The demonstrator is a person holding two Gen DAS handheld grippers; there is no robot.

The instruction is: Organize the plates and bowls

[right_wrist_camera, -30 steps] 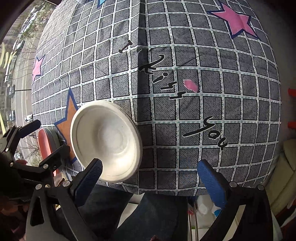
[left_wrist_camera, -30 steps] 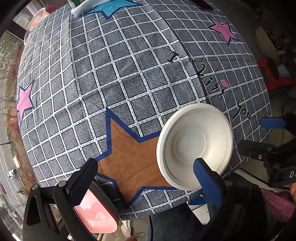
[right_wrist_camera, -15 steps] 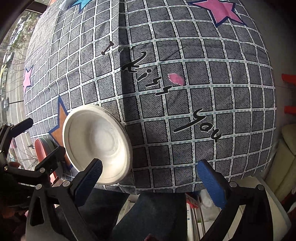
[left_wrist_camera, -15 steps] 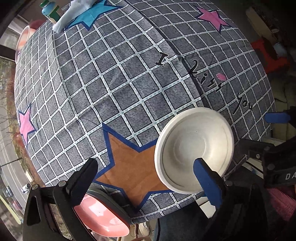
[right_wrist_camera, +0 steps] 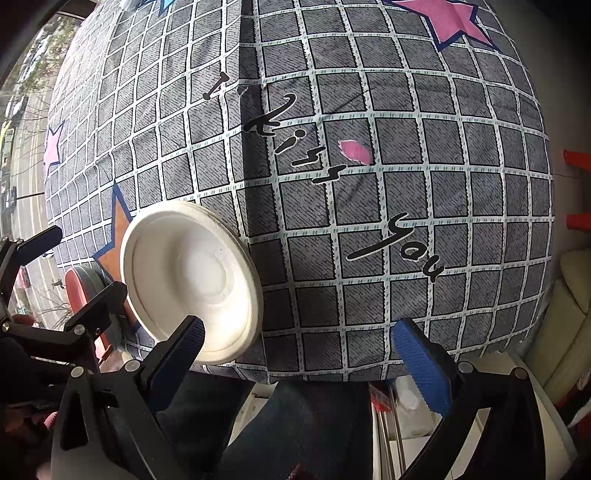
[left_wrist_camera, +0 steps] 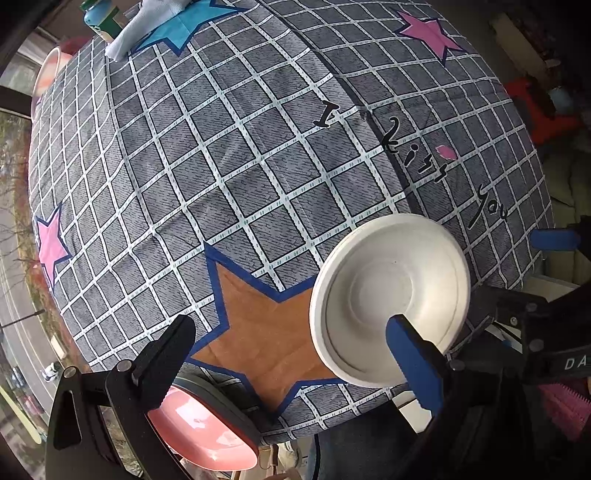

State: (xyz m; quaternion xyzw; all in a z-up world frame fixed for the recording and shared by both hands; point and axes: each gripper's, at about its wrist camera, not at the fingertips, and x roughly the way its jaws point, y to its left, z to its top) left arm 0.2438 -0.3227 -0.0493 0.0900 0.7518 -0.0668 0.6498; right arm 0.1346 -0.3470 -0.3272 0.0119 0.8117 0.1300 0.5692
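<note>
A white bowl [left_wrist_camera: 388,295] sits near the front edge of the table, by the brown star; it also shows in the right wrist view [right_wrist_camera: 188,277]. A pink bowl with a grey outside [left_wrist_camera: 207,432] sits at the front left edge, partly behind my left finger; its edge shows in the right wrist view [right_wrist_camera: 79,291]. My left gripper [left_wrist_camera: 295,365] is open above the table's front edge, between the two bowls, holding nothing. My right gripper [right_wrist_camera: 299,350] is open and empty, just right of the white bowl.
The table [left_wrist_camera: 229,166] wears a grey checked cloth with stars and lettering. At the far left stand a green-capped bottle [left_wrist_camera: 98,18], a folded white cloth [left_wrist_camera: 144,22] and a pink-rimmed dish [left_wrist_camera: 50,70]. A person's legs [right_wrist_camera: 295,424] are below the front edge.
Both grippers have pulled back and risen a little, so more of the far table shows. Both stay open. The bowls have not moved.
</note>
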